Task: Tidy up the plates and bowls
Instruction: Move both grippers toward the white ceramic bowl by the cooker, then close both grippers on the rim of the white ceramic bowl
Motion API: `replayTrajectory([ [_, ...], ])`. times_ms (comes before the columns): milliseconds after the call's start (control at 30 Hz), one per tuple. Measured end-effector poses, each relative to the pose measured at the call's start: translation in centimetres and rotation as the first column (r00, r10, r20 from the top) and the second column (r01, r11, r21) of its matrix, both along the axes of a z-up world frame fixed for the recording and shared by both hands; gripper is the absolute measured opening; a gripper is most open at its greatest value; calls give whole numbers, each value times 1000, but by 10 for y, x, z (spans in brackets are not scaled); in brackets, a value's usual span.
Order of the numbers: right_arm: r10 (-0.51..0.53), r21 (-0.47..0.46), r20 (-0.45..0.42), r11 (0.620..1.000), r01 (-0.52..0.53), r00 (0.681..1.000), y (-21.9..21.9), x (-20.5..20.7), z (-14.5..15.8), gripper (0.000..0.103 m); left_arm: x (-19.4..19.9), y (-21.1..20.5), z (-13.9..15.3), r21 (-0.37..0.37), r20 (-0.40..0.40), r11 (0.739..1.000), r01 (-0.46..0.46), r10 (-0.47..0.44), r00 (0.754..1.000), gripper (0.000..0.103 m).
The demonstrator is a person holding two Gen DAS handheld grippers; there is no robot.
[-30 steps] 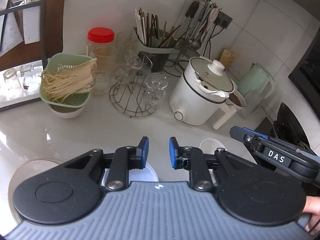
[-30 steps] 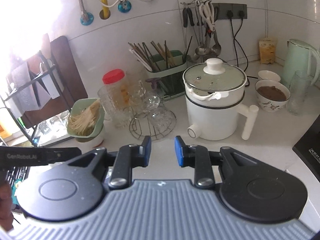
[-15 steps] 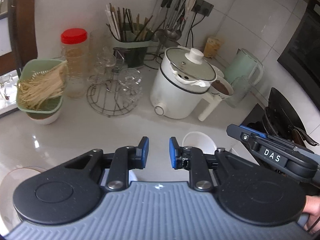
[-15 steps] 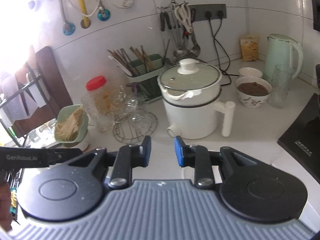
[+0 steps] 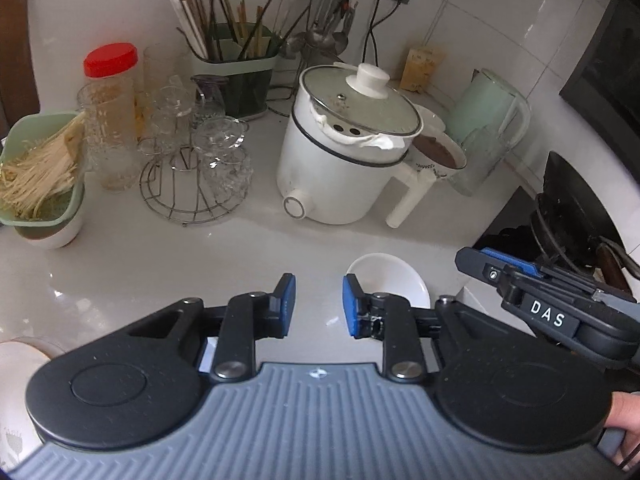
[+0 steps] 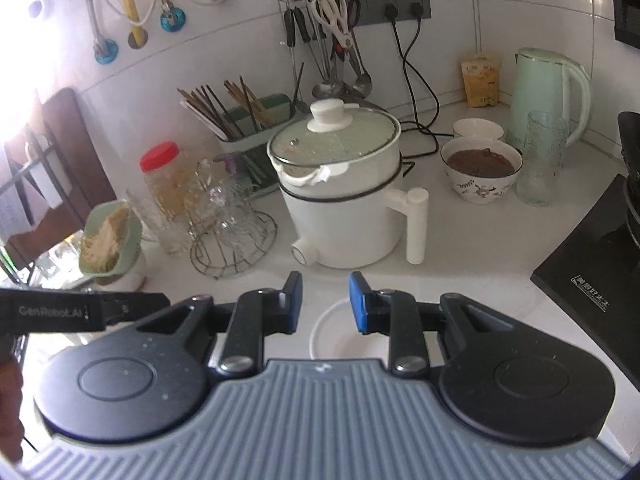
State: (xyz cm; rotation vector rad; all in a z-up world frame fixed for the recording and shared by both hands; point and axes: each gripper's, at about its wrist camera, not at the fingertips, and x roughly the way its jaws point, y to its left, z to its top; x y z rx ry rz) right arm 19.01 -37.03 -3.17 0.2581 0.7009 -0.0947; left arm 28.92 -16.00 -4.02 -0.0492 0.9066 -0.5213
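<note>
A small white empty bowl [image 5: 386, 278] sits on the white counter just right of my left gripper [image 5: 318, 306], which is open and empty above the counter. The same bowl [image 6: 334, 332] shows under my right gripper [image 6: 325, 302], also open and empty. A plate [image 5: 18, 364] lies at the lower left edge, partly hidden by the left gripper body. A patterned bowl with brown food [image 6: 481, 174] and a small white bowl [image 6: 477, 128] stand at the back right.
A white electric pot [image 5: 344, 152] stands mid-counter. Left of it stand a wire rack of glasses [image 5: 192, 176], a red-lidded jar [image 5: 110, 112] and a green noodle basket [image 5: 38, 172]. A green kettle [image 6: 546, 92] and black stove [image 6: 592, 264] stand at right.
Both grippers have swung to the right along the counter; the white bowl has come closer to the left gripper's right finger. Both stay open.
</note>
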Motion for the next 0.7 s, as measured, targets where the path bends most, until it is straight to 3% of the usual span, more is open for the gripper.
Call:
replayTrajectory([
  [233, -37, -2, -17, 999, 37, 999, -25, 4, -16, 29, 14, -24, -17, 24, -9, 1000, -4, 4, 1000, 39],
  [333, -64, 3, -27, 998, 64, 998, -34, 6, -26, 29, 16, -32, -24, 13, 26, 1000, 9, -9, 1000, 42],
  [433, -84, 10, -42, 996, 85, 996, -40, 8, -37, 29, 26, -42, -33, 15, -12, 1000, 27, -27, 1000, 44],
  [600, -118, 41, -74, 992, 121, 990, -51, 12, -54, 29, 41, -56, -54, 80, -52, 996, 50, -46, 998, 46],
  [633, -122, 50, -78, 991, 126, 989, -54, 13, -57, 38, 44, -59, -58, 91, -58, 995, 50, -45, 997, 47],
  [667, -130, 61, -77, 989, 135, 988, -57, 12, -60, 54, 46, -61, -61, 95, -61, 994, 53, -47, 997, 47],
  [700, -143, 84, -73, 985, 149, 987, -61, 10, -64, 60, 47, -62, -66, 94, -68, 994, 55, -49, 996, 48],
])
